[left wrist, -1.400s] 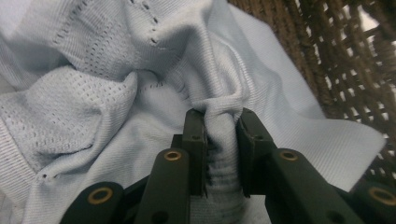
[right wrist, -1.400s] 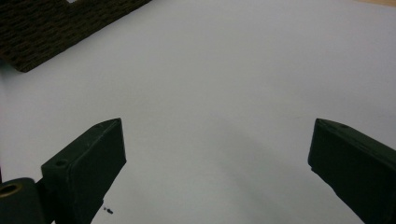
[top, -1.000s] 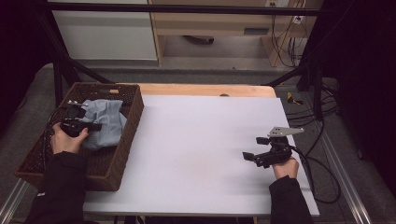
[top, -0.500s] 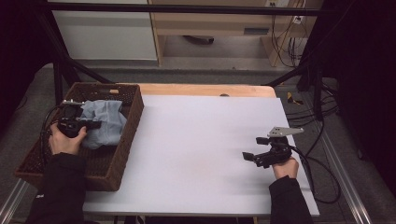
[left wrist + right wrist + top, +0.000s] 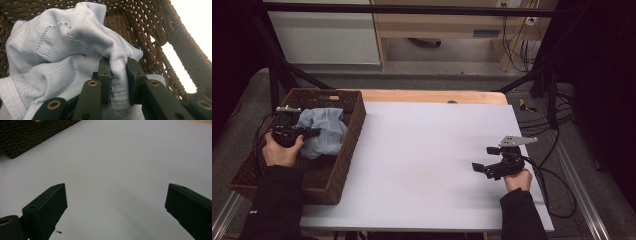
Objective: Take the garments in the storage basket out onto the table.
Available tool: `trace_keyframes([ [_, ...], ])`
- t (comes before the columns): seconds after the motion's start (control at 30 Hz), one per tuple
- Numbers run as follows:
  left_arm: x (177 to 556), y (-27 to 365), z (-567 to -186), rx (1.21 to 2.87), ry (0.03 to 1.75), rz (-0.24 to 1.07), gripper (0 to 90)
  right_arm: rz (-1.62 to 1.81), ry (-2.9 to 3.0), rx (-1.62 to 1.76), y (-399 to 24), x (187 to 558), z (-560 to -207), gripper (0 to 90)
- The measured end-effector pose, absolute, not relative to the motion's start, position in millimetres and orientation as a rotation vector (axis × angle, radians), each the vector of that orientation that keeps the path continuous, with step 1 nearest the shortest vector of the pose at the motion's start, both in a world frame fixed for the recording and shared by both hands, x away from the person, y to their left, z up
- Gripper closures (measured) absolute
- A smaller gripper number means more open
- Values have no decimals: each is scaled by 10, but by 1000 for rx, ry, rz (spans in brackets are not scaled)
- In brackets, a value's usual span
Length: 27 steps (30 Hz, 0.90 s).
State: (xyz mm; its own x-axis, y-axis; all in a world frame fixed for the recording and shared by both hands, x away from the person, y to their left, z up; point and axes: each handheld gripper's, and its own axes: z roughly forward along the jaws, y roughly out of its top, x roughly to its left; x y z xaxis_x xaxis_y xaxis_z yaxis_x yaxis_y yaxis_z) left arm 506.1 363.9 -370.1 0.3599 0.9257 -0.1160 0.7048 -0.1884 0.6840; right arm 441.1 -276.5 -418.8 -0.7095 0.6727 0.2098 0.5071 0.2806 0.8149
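Wicker basket point(image 5: 349, 145) holds pale cloth point(image 5: 324, 132), tongs-pinched.

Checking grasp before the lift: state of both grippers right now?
Left gripper: closed on a fold of the pale blue cloth inside the wicker basket.
Right gripper: open, holding nothing, over the white table.
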Motion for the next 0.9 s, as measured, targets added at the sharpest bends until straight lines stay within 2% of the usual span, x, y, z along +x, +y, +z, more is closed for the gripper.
trace_keyframes([
  [0.33, 5024, 3650, -3614, 1959, 1390, 419, 758, 1404, 2366, 1103, -2768, 4411, -4186, 47],
  [0.9, 4838, 3603, -3211, 1995, 1292, 445, 761, 1409, 2362, 1101, -2771, 4409, -4183, 47],
])
